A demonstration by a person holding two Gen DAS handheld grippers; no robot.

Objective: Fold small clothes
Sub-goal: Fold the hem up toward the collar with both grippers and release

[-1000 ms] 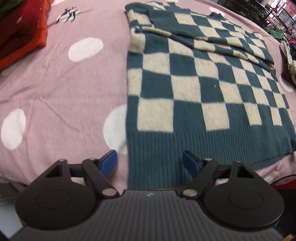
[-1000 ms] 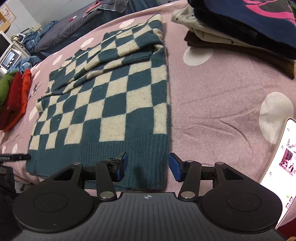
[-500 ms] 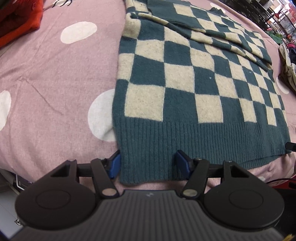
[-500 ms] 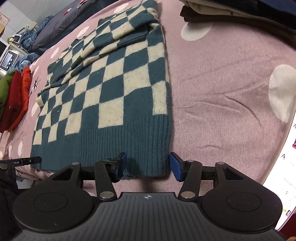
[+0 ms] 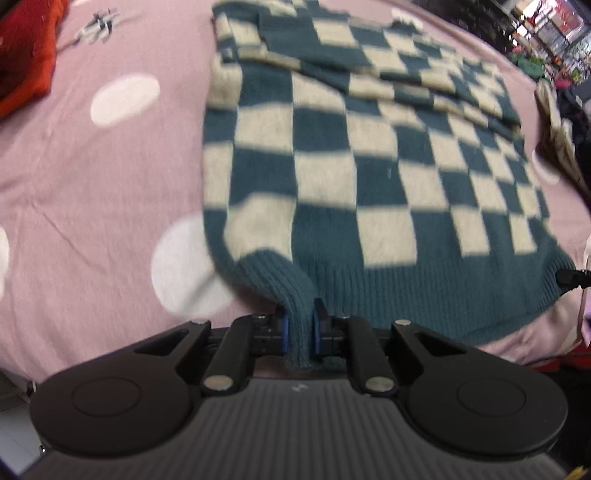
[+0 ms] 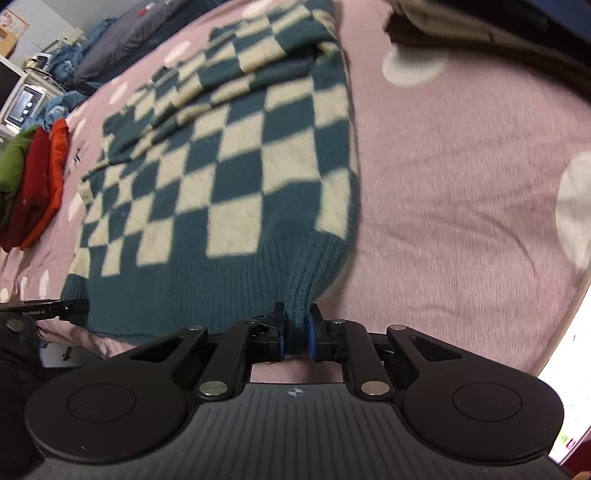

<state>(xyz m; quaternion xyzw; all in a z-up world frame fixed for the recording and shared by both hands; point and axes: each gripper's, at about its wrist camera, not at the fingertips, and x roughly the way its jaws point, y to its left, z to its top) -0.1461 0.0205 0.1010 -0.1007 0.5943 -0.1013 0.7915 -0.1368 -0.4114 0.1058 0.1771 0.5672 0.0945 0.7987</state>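
Observation:
A teal and cream checkered sweater (image 5: pixel 369 166) lies spread on the pink dotted bedsheet (image 5: pixel 92 184), sleeves folded across its far part. My left gripper (image 5: pixel 299 332) is shut on the ribbed hem at the sweater's near left corner, which is lifted a little. In the right wrist view the same sweater (image 6: pixel 229 155) shows, and my right gripper (image 6: pixel 295 332) is shut on the ribbed hem at its near right corner, also lifted. The tip of the left gripper (image 6: pixel 55 308) shows at the left edge of that view.
A stack of red, orange and green clothes (image 6: pixel 33 184) sits left of the sweater. A pile of folded dark and beige clothes (image 6: pixel 480 26) lies at the far right. The bed's near edge is just under both grippers. A lit screen (image 6: pixel 569 369) is at the right.
Both grippers have gone from open around the hem to shut on it. The two hem corners have been raised off the bed.

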